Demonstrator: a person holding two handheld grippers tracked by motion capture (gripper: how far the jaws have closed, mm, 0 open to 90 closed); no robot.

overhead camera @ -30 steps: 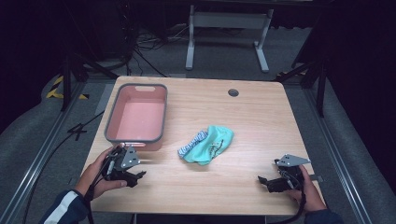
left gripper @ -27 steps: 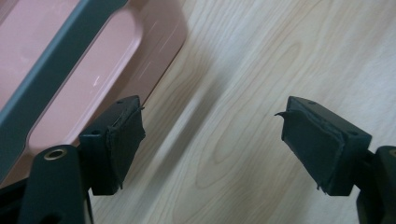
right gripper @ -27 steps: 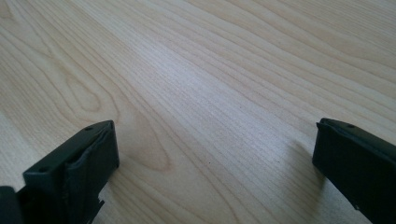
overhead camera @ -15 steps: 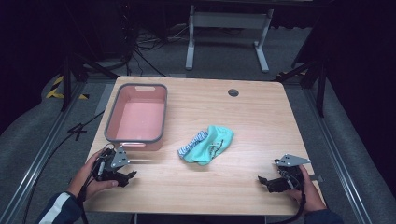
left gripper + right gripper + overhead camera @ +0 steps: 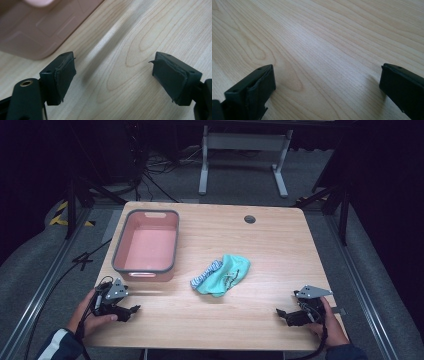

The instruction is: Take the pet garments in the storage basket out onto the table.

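- The light wooden table [image 5: 280, 245] is a rounded rectangle with pale, wavy grain and a small dark round hole [image 5: 250, 219] near its far edge.
- A rectangular pink plastic tub with a grey rim [image 5: 146, 245] stands on the left half of the table; its walls are smooth, its corners rounded, and it holds nothing.
- A crumpled mint-green cloth [image 5: 227, 276] lies near the middle of the table, soft and bunched in folds, touching a smaller blue-and-white patterned cloth [image 5: 206, 272] on its left side.
- The left tongs [image 5: 131, 310] sit at the near left corner, just near of the tub, well apart from the cloths. In the left gripper view the two black blocky pads stand spread [image 5: 113, 77] with only bare wood between them; their rubber facings look frayed at the edges.
- The right tongs [image 5: 282, 312] rest at the near right corner, well apart from the cloths. In the right gripper view they are spread wide [image 5: 327, 87] over bare grain, gripping nothing.
- Each tongs carries a grey three-cornered plate on top.
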